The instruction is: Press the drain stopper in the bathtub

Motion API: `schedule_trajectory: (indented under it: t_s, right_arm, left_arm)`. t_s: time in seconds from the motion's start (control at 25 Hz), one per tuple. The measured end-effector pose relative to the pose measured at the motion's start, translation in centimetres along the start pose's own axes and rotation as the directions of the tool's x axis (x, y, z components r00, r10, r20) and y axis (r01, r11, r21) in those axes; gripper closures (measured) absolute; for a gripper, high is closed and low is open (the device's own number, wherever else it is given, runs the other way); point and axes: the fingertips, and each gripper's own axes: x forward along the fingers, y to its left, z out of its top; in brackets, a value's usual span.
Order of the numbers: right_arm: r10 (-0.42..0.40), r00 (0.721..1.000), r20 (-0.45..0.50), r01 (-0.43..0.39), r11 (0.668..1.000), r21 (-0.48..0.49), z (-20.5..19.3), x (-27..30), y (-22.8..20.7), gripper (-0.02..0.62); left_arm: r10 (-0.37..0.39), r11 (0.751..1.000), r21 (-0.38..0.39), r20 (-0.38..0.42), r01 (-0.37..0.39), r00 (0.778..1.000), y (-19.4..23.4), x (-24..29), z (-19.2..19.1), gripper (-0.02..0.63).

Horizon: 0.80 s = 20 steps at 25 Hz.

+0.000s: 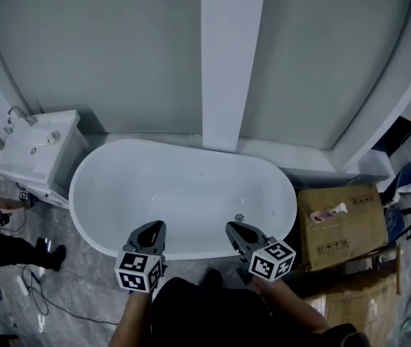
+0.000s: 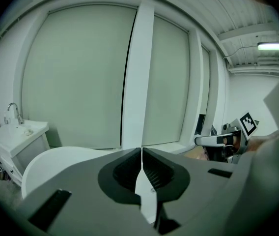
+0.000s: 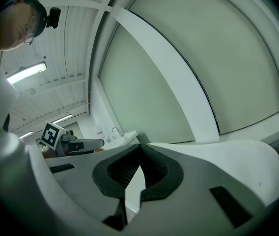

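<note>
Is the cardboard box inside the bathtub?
No, the cardboard box sits outside the bathtub, just past its right end in the head view.

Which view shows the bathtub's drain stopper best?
The head view: looking down into the bathtub, it shows the drain stopper as a small round fitting on the tub floor, just beyond the right hand-held gripper. Both gripper views face the wall and catch only the tub's rim, not the stopper.
</note>
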Motion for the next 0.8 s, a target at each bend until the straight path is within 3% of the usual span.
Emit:
schedule_trajectory:
  t_s: [0.44, 0.8]
  right_arm:
    - [-0.052, 0.996, -0.068, 0.053, 0.998, 0.023, 0.4, 7.5, -2.8, 0.581]
    - [-0.122, 0.986, -0.112, 0.124, 0.992, 0.007, 0.5, 16.3, -3.3, 0.581]
  left_arm:
    - [-0.058, 0.998, -0.03, -0.007, 0.057, 0.998, 6.7, 6.9, 2.4, 0.583]
    - [-0.146, 0.986, 0.074, -0.058, 0.15, 0.988, 13.0, 12.2, 3.0, 0.581]
